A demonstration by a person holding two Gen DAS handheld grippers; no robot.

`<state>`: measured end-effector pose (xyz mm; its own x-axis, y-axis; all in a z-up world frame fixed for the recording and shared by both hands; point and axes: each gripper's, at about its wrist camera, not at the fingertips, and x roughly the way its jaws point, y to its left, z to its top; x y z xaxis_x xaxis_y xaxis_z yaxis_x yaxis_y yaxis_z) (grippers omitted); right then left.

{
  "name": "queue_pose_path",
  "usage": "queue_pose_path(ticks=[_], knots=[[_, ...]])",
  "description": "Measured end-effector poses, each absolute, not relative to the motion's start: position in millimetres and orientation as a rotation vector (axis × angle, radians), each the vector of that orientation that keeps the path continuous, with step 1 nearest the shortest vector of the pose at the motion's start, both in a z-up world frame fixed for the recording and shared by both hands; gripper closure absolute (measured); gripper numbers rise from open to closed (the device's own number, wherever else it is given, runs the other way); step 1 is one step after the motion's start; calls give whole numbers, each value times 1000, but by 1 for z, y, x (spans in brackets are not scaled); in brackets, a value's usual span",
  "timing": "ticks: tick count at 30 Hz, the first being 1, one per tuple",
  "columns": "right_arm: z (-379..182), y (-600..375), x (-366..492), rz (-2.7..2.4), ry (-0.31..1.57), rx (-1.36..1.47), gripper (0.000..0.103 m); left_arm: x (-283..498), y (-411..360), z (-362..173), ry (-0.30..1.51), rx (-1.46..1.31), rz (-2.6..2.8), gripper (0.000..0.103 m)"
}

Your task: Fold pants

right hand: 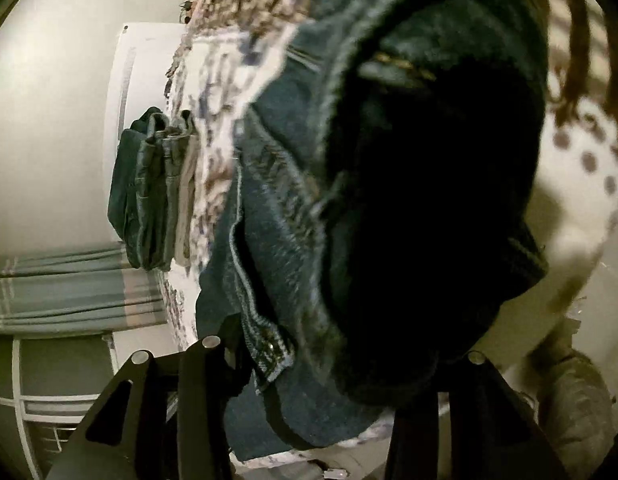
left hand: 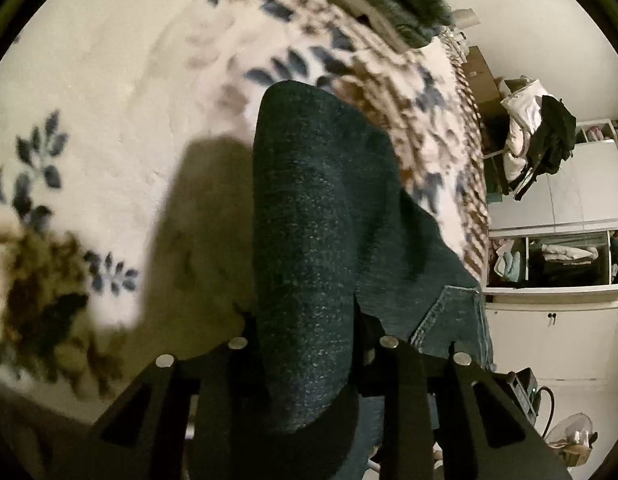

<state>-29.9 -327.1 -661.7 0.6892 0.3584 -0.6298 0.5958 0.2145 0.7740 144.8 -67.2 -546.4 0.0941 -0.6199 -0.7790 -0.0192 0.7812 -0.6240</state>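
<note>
The pants are dark blue jeans [left hand: 321, 216]. In the left wrist view a thick fold of denim runs between my left gripper's [left hand: 309, 344] black fingers [left hand: 245, 364] and hangs over the floral blanket [left hand: 109, 92], with a stitched pocket edge to the right. My left gripper is shut on the jeans. In the right wrist view the jeans [right hand: 293, 208] fill the middle, with the waistband, a rivet and the dark inside showing. My right gripper [right hand: 337, 356] is shut on this bunched denim; its right finger is mostly hidden by cloth.
A stack of folded pants [right hand: 153, 192] lies on the bed's far side. A teal curtain [right hand: 69, 292] hangs at the left. White shelving with clothes [left hand: 557, 240] and a dark bag [left hand: 553, 140] stand beyond the bed's right edge.
</note>
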Motion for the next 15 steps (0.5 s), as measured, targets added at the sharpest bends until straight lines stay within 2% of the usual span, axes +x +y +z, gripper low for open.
queue_pose_path(ticks=[7, 15], knots=[[-595, -333, -13, -135, 864, 1385, 58, 154, -68, -466, 1381, -555, -497, 79], [-511, -347, 58, -58, 783, 1339, 58, 226, -70, -389, 1269, -553, -517, 79]])
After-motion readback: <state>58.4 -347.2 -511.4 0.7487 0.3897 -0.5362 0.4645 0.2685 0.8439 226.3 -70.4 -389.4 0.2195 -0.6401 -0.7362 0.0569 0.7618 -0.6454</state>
